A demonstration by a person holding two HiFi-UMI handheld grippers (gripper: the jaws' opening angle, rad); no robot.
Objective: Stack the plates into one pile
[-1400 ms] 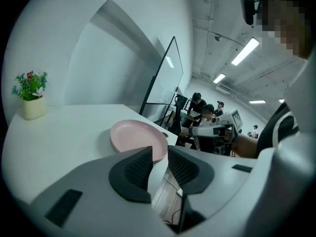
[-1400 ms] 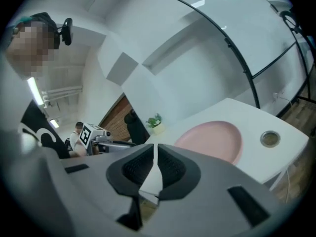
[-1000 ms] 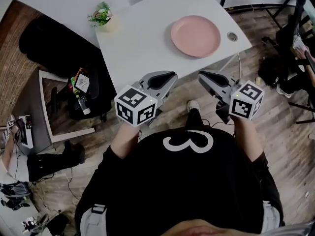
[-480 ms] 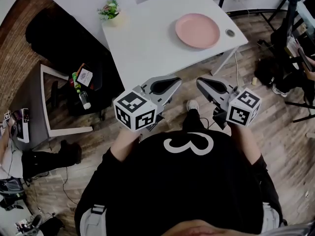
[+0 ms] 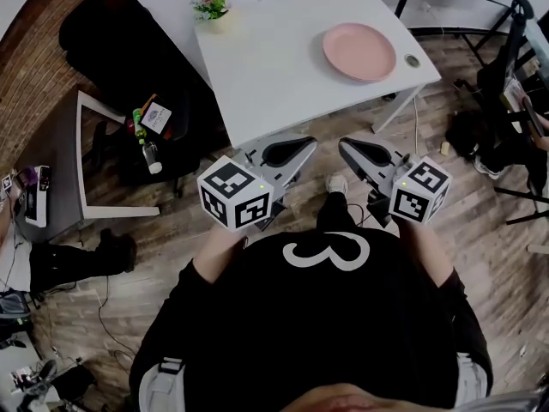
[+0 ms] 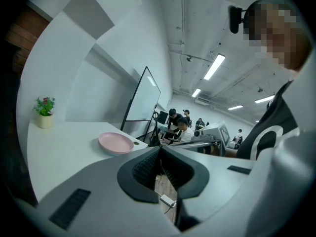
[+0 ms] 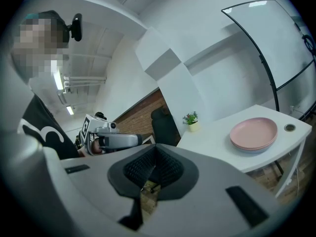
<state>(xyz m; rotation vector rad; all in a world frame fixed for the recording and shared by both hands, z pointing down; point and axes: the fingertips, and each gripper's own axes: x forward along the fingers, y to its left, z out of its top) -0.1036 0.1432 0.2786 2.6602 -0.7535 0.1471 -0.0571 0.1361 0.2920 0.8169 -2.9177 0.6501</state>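
Note:
A pile of pink plates (image 5: 359, 51) rests near the right end of the white table (image 5: 274, 75); it also shows in the left gripper view (image 6: 116, 143) and the right gripper view (image 7: 254, 133). My left gripper (image 5: 296, 148) and right gripper (image 5: 347, 150) hang side by side in front of my chest, over the wooden floor, short of the table's near edge. Both are shut with nothing between the jaws; the right jaws have just finished closing. Seen from its own camera, the left gripper (image 6: 160, 149) points at the table, and the right gripper (image 7: 155, 149) does the same.
A small potted plant (image 5: 213, 5) stands at the table's far left corner, and a cable hole (image 5: 413, 60) lies beside the plates. A black chair (image 5: 129, 50) and a low shelf with bottles (image 5: 146, 131) are on the left. People sit at desks (image 6: 180, 125) in the distance.
Both grippers have drawn back from the table's near edge toward my body, staying level with each other. The table and plates now sit farther off and more to the right in the head view.

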